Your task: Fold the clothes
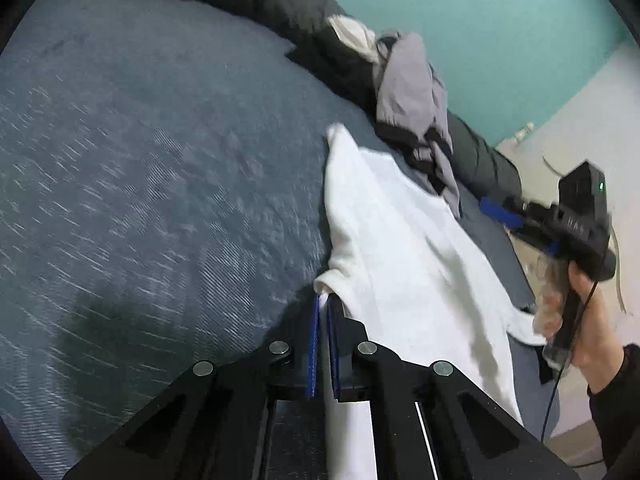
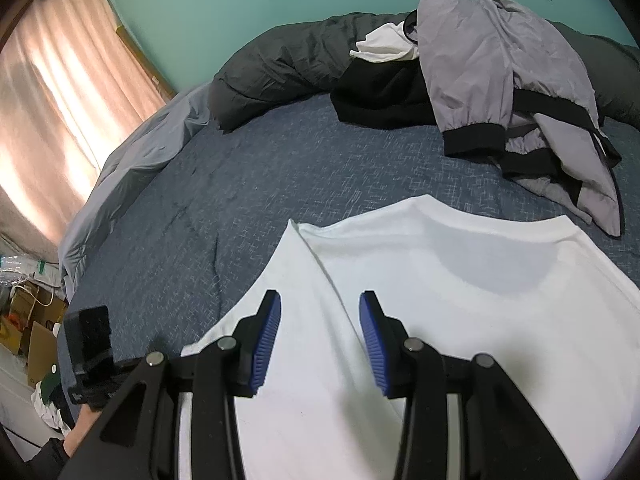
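White shirt (image 2: 460,300): near edge cut off under me.
Left fingers (image 1: 322,312): closed; cloth pinched, unclear.
Right fingers (image 2: 320,340): parted above shirt.
Grey jacket (image 2: 500,92): far right, heaped.

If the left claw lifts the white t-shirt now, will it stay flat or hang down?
The white t-shirt will probably hang limp: it already creases along a fold. It looks thin, likely light. The left claw seems shut on its edge.
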`<action>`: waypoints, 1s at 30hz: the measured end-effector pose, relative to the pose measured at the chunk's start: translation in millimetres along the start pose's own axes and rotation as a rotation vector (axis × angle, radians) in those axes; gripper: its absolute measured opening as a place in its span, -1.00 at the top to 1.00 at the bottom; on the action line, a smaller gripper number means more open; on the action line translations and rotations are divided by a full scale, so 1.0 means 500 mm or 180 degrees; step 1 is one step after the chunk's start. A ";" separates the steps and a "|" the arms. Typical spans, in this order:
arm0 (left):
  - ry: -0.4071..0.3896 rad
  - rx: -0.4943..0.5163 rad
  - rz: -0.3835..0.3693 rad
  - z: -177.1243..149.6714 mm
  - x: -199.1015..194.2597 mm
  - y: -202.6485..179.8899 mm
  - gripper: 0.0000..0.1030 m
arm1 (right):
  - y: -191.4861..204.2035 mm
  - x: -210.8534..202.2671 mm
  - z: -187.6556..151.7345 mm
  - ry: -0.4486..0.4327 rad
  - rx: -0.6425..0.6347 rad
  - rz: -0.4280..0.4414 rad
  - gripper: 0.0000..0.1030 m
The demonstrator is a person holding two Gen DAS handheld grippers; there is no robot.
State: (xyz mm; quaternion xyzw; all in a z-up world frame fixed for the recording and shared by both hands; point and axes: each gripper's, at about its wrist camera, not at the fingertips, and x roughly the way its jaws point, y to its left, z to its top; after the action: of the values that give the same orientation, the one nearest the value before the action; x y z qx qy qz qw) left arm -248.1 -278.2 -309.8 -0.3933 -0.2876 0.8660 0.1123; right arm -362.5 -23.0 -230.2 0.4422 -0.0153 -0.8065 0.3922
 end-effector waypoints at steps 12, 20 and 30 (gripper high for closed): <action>0.0081 -0.0081 0.0207 -0.002 0.025 0.012 0.81 | -0.010 -0.016 -0.014 0.0020 0.0020 -0.0040 0.20; 0.0029 -0.0283 0.0407 -0.008 -0.028 0.025 0.72 | -0.073 -0.115 -0.056 -0.0033 0.0177 -0.0206 0.20; -0.0013 -0.0163 0.0477 -0.052 -0.074 -0.045 0.52 | -0.269 -0.385 -0.182 -0.0312 0.0765 -0.0683 0.20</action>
State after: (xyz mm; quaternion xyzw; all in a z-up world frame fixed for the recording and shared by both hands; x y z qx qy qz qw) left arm -205.0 -264.9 -287.5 -0.4146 -0.2797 0.8652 0.0364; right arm -322.1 223.7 -200.5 0.4452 -0.0834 -0.8567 0.2469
